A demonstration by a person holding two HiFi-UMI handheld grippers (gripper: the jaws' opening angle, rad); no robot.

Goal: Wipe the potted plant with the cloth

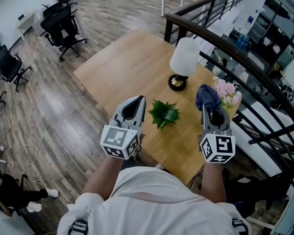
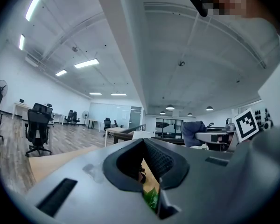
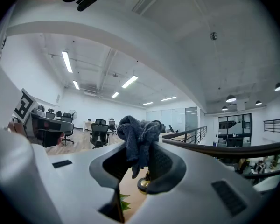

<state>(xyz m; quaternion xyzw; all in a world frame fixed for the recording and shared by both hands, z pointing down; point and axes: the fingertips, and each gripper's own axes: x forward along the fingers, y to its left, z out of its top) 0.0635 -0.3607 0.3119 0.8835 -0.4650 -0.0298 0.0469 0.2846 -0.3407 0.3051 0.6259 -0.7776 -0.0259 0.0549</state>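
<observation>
Between the pads of the right gripper (image 3: 141, 158) sits a dark blue cloth (image 3: 138, 133), pinched fast. That gripper's own view shows the bundle standing up out of the jaws with one tail hanging straight down between them, so its long line runs top to bottom. From the head view the same cloth (image 1: 208, 97) is only a rounded lump on the tip of the right gripper (image 1: 211, 114) — the hanging tail is hidden there. The left gripper (image 2: 144, 146) is clenched on nothing, its tips meeting above an empty hollow. In the head view the left gripper (image 1: 134, 106) points away over the table, alongside the other and apart from it. Between the two, lower down on the wooden table (image 1: 118, 67), stands the potted plant (image 1: 164, 114), its leaves spread in a star that covers the pot. Each gripper view catches just a sliver of green leaf low between its jaws — nothing more of the plant. Past it stand a white lamp (image 1: 184, 58) and, near the black railing (image 1: 220, 40), pink flowers (image 1: 229, 93) just right of the cloth.
</observation>
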